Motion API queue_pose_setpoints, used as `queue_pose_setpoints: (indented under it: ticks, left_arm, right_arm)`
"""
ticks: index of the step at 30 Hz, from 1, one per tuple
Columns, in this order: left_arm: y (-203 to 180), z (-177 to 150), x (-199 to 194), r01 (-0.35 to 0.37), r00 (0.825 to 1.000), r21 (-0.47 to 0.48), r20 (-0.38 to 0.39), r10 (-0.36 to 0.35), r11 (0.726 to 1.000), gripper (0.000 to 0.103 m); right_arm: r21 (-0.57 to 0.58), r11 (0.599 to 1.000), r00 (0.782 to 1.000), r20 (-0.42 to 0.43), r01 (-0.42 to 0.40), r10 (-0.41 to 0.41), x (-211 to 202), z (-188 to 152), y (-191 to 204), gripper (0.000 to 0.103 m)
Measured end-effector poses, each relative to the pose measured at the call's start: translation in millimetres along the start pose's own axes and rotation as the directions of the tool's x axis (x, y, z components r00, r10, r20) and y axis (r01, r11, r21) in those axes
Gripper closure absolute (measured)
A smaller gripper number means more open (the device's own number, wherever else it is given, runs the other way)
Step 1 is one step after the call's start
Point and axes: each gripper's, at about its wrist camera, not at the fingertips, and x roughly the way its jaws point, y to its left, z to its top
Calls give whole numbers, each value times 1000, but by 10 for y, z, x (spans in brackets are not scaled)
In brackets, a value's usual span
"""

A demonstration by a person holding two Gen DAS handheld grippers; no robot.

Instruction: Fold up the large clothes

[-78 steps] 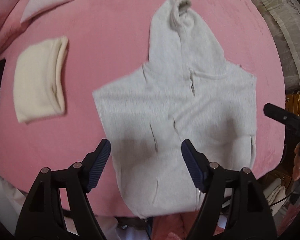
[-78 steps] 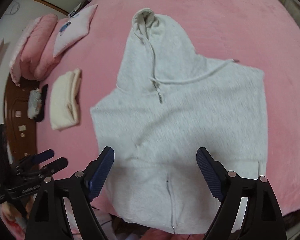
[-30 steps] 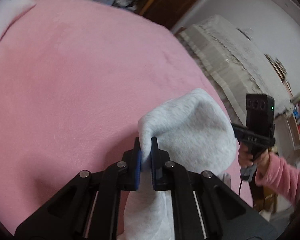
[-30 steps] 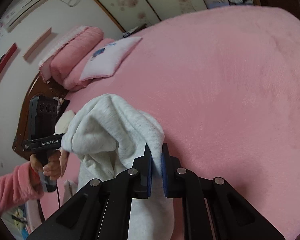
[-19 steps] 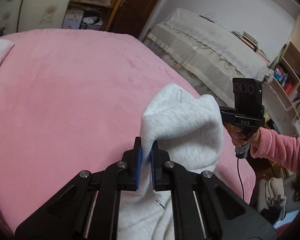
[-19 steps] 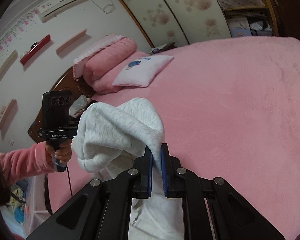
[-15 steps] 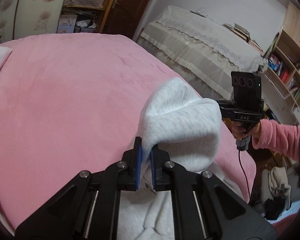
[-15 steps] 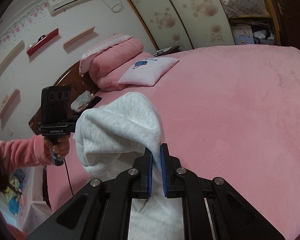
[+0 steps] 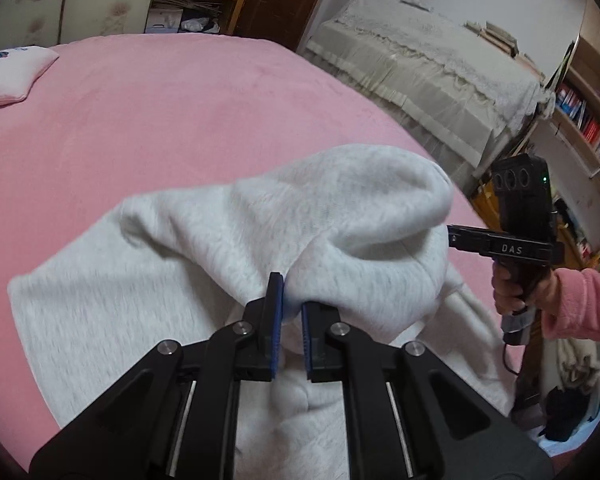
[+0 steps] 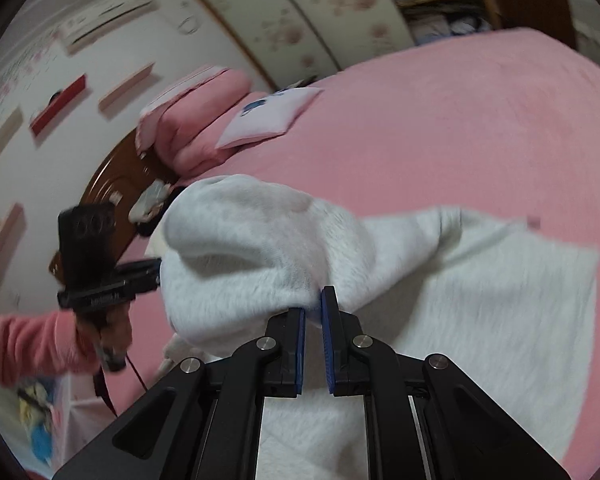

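A light grey hoodie lies on the pink bed, its near edge lifted and carried over the flat part. My left gripper is shut on a pinch of that grey fabric. In the right wrist view the hoodie spreads to the right, and my right gripper is shut on another pinch of the raised edge. A loose fold of cloth bulges between the two grips. Each view shows the other gripper's handle held by a hand in a pink sleeve.
A white pillow and a rolled pink quilt lie at the head of the bed, near a wooden headboard. A covered table and bookshelves stand beyond the bed's far side.
Both grippers, still shut on the hoodie's edge, have carried it forward over the bed. More of the flat hoodie body now shows under the raised fold.
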Motion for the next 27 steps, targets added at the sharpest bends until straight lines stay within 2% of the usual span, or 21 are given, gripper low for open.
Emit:
queue_pose_setpoints:
  ticks: [5,8,11,12,13,15,16,18,20,24,27]
  left_arm:
    - [-51,-393,78,-21,1000,-61,-9,21,998,97]
    - [-106,-603,111,-80,997,-100,-28,77,992,97]
    - [-154,-661,31,-121,992,-181,-64,111,976,94]
    - [-171,-654,-4,-135,989,-203,-81,121,970,89]
    - [-184,-643,-34,-156,985,-230,-114,133,961,76]
    - [-186,-591,-98,-168,979,-302,-166,121,938,56]
    - [-196,-564,-152,-172,978,-331,-172,120,928,55]
    - [-200,-518,-372,-196,975,-378,-172,140,905,55]
    - [-278,-285,-483,-231,969,-402,-178,172,886,55]
    - [-449,184,-572,-308,947,-381,-212,242,872,55]
    - [-531,471,-508,-319,945,-376,-191,265,870,55]
  right_arm:
    - [96,993,995,-78,64,-56,304,-600,92,95]
    - [108,986,976,-191,128,-105,438,-833,88,95]
    - [136,980,968,-227,144,-111,358,-900,121,94]
    - [156,976,967,-227,149,-112,250,-921,146,93]
    - [180,972,967,-231,150,-106,137,-916,166,92]
    - [213,965,967,-232,155,-104,-81,-834,356,73]
    - [219,963,969,-224,157,-107,-59,-758,593,70]
    - [211,963,974,-190,166,-126,-184,-569,742,70]
    - [203,963,977,-155,178,-148,-255,-336,934,70]
    - [217,966,990,-53,142,-133,-268,132,1211,70]
    - [292,954,997,0,71,-74,-78,385,1256,70]
